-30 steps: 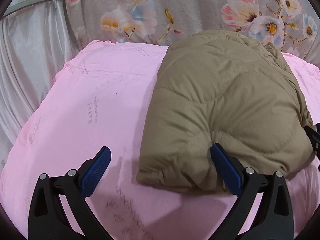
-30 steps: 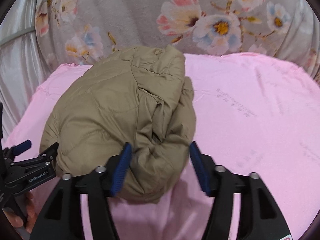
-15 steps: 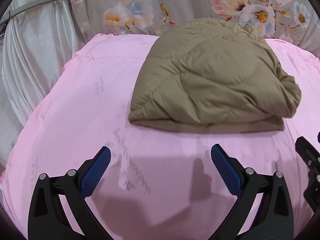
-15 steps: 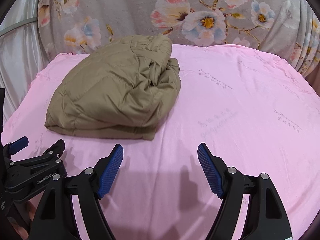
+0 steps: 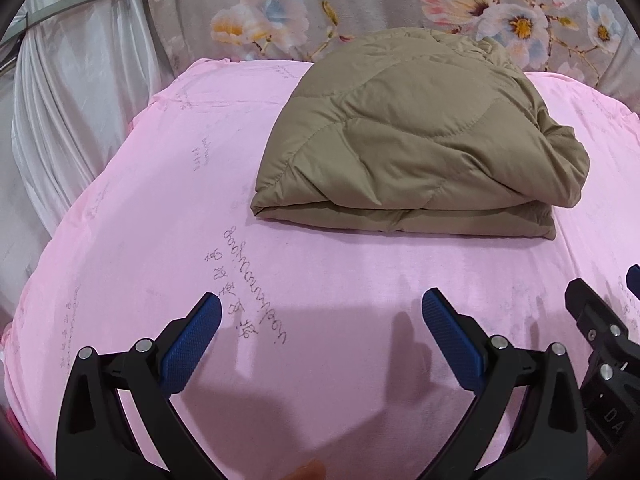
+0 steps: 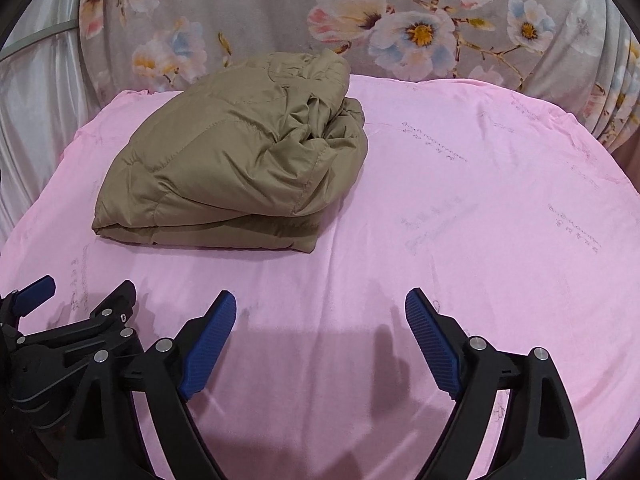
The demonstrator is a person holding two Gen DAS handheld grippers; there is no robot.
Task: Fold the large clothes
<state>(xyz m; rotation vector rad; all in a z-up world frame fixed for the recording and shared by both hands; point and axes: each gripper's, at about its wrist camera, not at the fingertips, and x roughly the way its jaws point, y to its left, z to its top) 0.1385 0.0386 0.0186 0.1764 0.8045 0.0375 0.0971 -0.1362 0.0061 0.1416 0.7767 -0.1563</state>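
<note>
Blue-padded, my left gripper (image 5: 320,320) and right gripper (image 6: 320,316) hang spread wide and empty above the pink sheet (image 6: 460,240). Beyond lies the folded khaki quilted jacket (image 5: 416,140): light, puffy, slippery, I judge; I'd pinch its stacked near edge.

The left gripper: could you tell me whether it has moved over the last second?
Yes. The left gripper has backed away from the folded jacket toward the near edge of the pink sheet, jaws open.
</note>
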